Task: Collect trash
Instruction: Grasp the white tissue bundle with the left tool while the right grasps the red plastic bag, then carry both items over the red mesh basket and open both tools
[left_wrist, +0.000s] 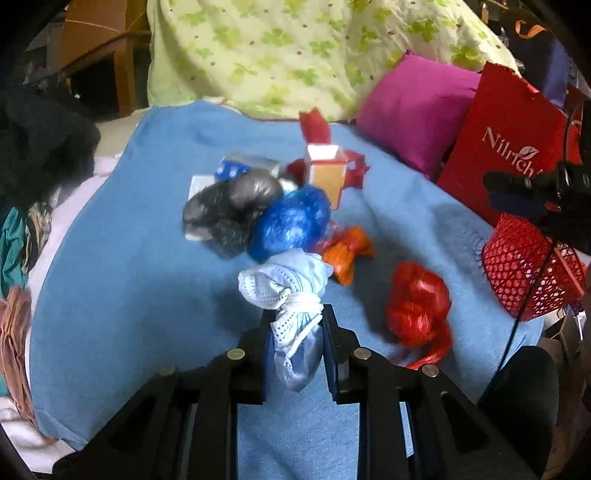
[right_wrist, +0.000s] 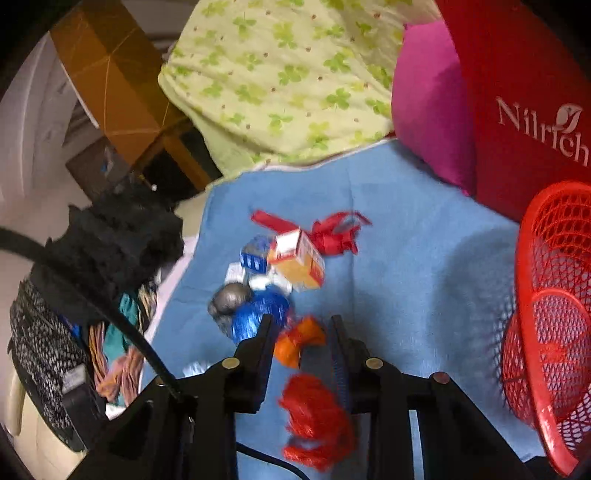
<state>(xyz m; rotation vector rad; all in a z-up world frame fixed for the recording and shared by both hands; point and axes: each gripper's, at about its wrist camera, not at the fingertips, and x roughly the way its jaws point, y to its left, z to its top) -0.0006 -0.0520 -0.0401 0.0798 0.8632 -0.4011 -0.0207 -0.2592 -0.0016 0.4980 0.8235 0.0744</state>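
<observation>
Left wrist view: left tool (left_wrist: 295, 325) pinches the knotted pale-blue mask (left_wrist: 286, 291); right tool (right_wrist: 301, 325) gapes above red wad (right_wrist: 314, 421).

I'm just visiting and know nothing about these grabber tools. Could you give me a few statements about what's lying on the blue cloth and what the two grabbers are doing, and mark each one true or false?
1. The left gripper is clamped on a knotted white face mask. True.
2. The right gripper is squeezing the orange wrapper. False: its jaws stand apart, with the wrapper and a crumpled red bag lying loose between them on the blue cloth.
3. The red mesh basket sits at the right edge of the cloth. True.
4. The blue crumpled bag is already inside the basket. False: it lies in the pile on the cloth, beside a grey bag.
5. The small orange carton lies flat. False: in the left view it stands upright.
</observation>
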